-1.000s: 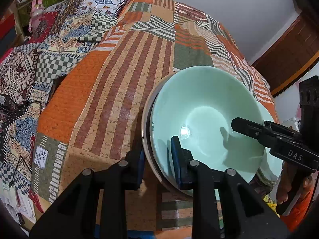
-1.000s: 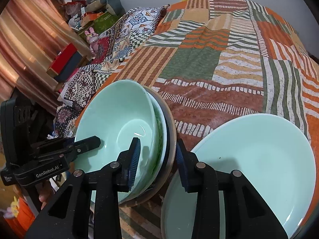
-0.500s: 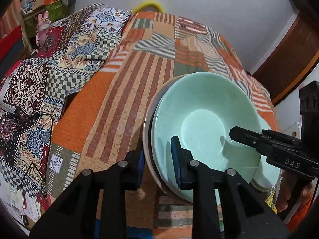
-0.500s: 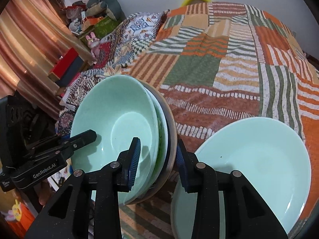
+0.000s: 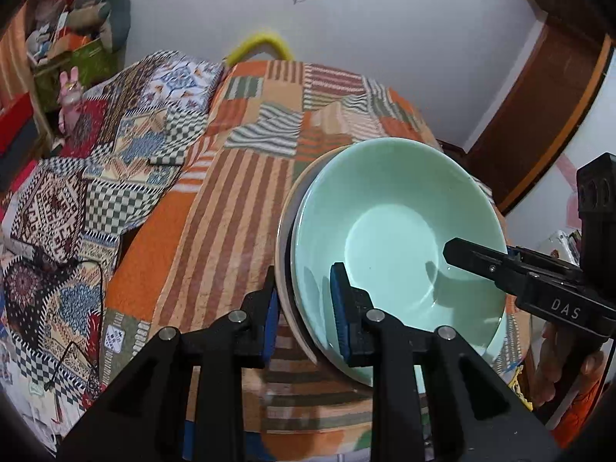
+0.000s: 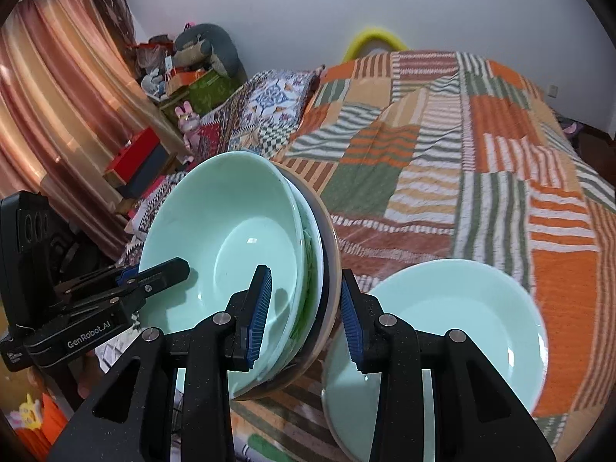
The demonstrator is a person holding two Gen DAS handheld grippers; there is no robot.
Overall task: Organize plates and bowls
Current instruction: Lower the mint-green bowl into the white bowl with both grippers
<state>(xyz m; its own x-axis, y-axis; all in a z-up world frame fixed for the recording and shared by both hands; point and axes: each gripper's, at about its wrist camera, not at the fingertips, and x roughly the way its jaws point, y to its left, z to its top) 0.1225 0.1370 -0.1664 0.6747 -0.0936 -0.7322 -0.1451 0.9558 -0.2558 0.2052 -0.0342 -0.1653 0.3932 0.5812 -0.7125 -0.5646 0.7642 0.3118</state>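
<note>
A mint-green bowl (image 5: 396, 238) tops a stack with a pale plate, a dark plate and a beige plate (image 5: 283, 231) beneath it. The stack hangs tilted above the bed. My left gripper (image 5: 306, 300) is shut on its near rim, one pad inside the bowl and one under the beige plate. My right gripper (image 6: 306, 300) is shut on the opposite rim of the bowl (image 6: 231, 238) and the plates. Each view shows the other gripper's upper finger (image 5: 473, 256) (image 6: 165, 269) lying in the bowl. A separate mint-green plate (image 6: 454, 331) lies on the bedspread under the right gripper.
A striped patchwork bedspread (image 6: 481, 161) covers the bed, with a patterned quilt (image 5: 115, 161) and a black cable (image 5: 77, 269) along its left side. Boxes and soft toys (image 6: 184, 88) stand by a curtain (image 6: 57, 115). A wooden door (image 5: 546, 115) is at the right.
Both grippers have risen with the stack still clamped between them. The bed now sits lower in both views and more of the wall shows.
</note>
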